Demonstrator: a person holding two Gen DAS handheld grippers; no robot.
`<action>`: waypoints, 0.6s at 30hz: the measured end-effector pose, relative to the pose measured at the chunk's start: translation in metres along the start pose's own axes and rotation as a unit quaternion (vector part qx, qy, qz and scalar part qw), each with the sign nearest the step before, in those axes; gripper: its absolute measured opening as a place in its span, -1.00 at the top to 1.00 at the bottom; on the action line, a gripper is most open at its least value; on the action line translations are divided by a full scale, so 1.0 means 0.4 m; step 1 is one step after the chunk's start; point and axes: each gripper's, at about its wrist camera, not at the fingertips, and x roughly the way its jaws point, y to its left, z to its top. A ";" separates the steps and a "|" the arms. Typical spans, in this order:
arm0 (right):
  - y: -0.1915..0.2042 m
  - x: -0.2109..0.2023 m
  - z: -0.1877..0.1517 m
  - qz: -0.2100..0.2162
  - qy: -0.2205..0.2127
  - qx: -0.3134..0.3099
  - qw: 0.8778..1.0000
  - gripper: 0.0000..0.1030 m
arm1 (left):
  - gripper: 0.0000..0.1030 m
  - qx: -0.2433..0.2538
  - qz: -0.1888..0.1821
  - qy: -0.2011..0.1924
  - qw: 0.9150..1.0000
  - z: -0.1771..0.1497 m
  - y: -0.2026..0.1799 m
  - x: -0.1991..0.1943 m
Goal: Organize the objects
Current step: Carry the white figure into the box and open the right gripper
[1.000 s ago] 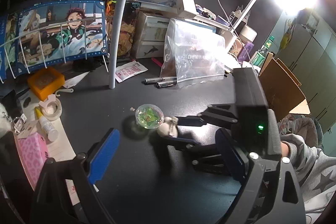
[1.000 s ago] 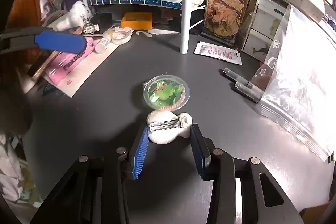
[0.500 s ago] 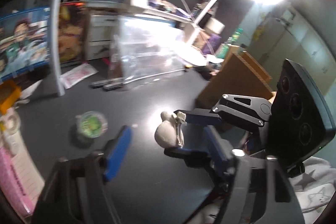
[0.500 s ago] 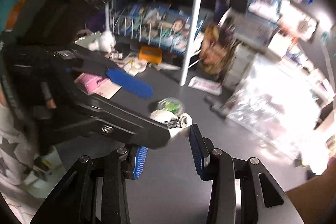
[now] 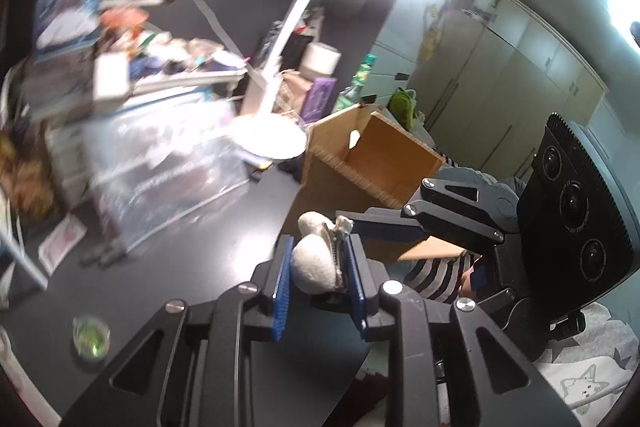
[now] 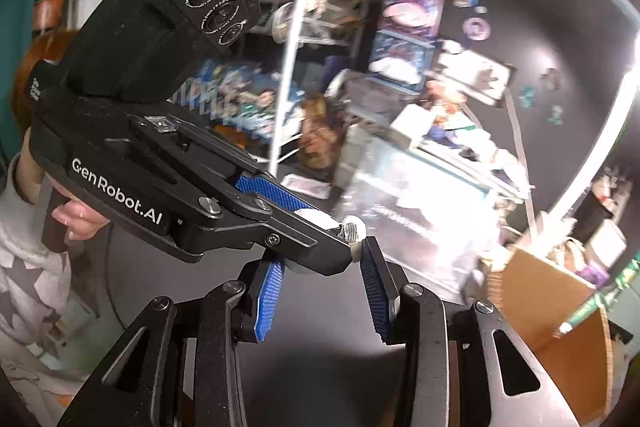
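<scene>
A white fluffy hair clip [image 5: 316, 261] with a metal clasp sits between the blue pads of my left gripper [image 5: 318, 267], which is shut on it and holds it in the air above the dark desk. My right gripper [image 5: 384, 227] reaches in from the right and touches the clip's top end. In the right wrist view the clip [image 6: 348, 227] is mostly hidden behind the left gripper's fingers [image 6: 272, 191]. The right gripper [image 6: 324, 287] has its jaws spread with the left gripper's tip between them.
An open cardboard box [image 5: 372, 163] stands at the desk's right edge, also in the right wrist view [image 6: 556, 311]. A round clear container of green bits [image 5: 91, 335] lies on the desk [image 5: 160, 247]. A clear plastic bag [image 5: 160, 167], a white lamp [image 5: 280, 67] and cluttered shelves stand behind.
The clip went from the right gripper's jaws to the left gripper's, which closed on it. Both grippers rose and swung right toward the cardboard box; the green container stayed on the desk.
</scene>
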 end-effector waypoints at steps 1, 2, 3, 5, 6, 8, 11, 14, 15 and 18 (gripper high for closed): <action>-0.018 -0.018 -0.003 -0.007 -0.003 0.003 1.000 0.34 | 0.56 0.009 -0.001 0.001 1.000 0.019 -0.019 0.011; -0.031 -0.030 -0.003 -0.013 -0.006 0.005 1.000 0.34 | 0.56 0.016 -0.003 0.001 1.000 0.033 -0.031 0.019; -0.047 -0.041 -0.005 -0.021 -0.008 0.007 1.000 0.34 | 0.56 0.023 -0.008 0.002 1.000 0.051 -0.046 0.033; -0.080 -0.064 -0.008 -0.037 -0.011 0.011 0.999 0.34 | 0.56 0.030 -0.016 0.007 0.999 0.080 -0.067 0.063; -0.098 -0.074 -0.013 -0.043 -0.010 0.015 0.999 0.34 | 0.56 0.035 -0.018 0.011 0.999 0.093 -0.078 0.081; -0.136 -0.089 -0.024 -0.052 -0.006 0.027 0.998 0.34 | 0.56 0.041 -0.022 0.020 0.999 0.115 -0.101 0.119; -0.195 -0.102 -0.049 -0.063 0.003 0.048 0.997 0.34 | 0.56 0.047 -0.029 0.038 0.998 0.147 -0.130 0.178; -0.247 -0.111 -0.080 -0.072 0.013 0.069 0.995 0.34 | 0.56 0.036 -0.038 0.059 0.997 0.170 -0.143 0.242; -0.265 -0.113 -0.092 -0.073 0.018 0.077 0.994 0.34 | 0.56 0.036 -0.038 0.066 0.996 0.175 -0.150 0.263; -0.311 -0.108 -0.121 -0.068 0.036 0.097 0.992 0.34 | 0.56 0.036 -0.034 0.086 0.995 0.185 -0.160 0.318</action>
